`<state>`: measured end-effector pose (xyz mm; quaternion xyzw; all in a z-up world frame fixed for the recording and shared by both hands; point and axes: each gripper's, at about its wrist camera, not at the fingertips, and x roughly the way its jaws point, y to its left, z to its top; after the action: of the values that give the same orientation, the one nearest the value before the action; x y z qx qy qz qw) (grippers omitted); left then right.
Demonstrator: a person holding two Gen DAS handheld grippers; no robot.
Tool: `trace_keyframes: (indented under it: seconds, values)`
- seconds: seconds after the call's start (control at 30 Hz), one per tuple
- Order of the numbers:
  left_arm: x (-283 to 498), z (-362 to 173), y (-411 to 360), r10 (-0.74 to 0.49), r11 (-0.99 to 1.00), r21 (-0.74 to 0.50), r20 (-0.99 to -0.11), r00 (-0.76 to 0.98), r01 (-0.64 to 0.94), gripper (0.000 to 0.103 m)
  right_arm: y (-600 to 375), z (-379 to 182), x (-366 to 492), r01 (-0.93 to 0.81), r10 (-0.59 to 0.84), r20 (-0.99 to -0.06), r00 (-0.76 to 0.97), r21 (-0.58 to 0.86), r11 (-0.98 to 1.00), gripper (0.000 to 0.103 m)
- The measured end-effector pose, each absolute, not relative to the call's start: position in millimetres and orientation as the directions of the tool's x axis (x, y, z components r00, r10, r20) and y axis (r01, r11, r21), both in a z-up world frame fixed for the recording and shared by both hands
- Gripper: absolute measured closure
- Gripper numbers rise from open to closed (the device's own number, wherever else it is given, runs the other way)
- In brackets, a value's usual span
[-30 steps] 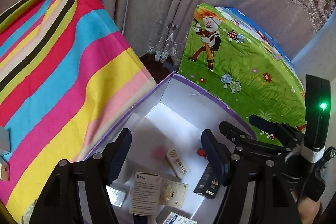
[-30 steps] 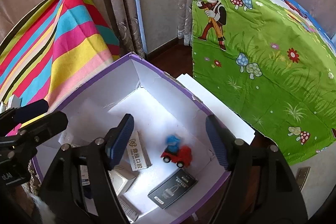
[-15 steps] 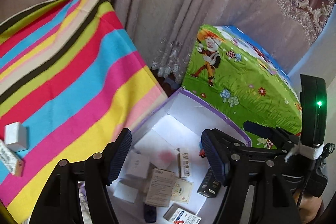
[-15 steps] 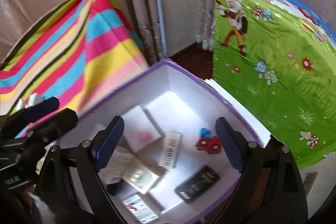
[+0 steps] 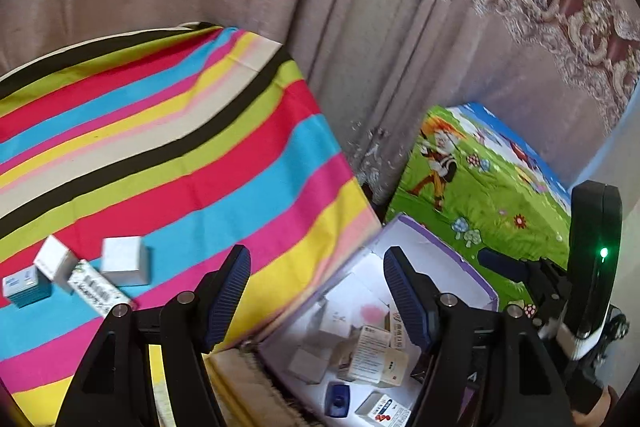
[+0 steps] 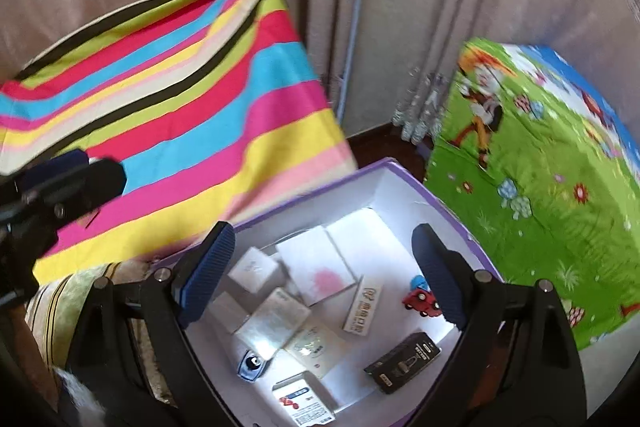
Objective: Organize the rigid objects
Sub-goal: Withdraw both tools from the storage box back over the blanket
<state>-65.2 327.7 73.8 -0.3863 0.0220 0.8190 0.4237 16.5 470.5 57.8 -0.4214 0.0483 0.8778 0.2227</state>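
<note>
Purple-rimmed and white inside, the box (image 6: 404, 187) already holds most of the load: flat white cartons, a silver pack (image 6: 274, 323), a black pack (image 6: 404, 357), a long white carton (image 6: 364, 303) and a red toy car (image 6: 420, 301) lie loose on its floor, dropped in rather than lined up. Left to fetch are the small boxes (image 5: 122, 261) on the striped cloth (image 5: 180, 163), four as far as the blur lets me count. The right gripper (image 6: 324, 281) hangs over the box, jaws wide with nothing between them. The left gripper (image 5: 318, 299) stands half apart over the cloth's edge, also empty. I judge the sorting well past half done.
</note>
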Motion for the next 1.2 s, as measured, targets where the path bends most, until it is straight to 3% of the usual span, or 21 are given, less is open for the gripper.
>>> trace_keyframes:
  seconds: [0.73,1.2]
  values:
    - [-123,62,204,0.544,-0.809,-0.281,-0.690,-0.477,-0.516,0.033,372,53,-26,-0.206,0.212,-0.779,-0.590,-0.108,-0.972,0.011]
    - [-173,12,125,0.378,-0.920,-0.262,-0.792,-0.479,-0.293,0.033,337,37,-60,-0.089,0.099,-0.816,-0.569,-0.058,-0.994,0.011]
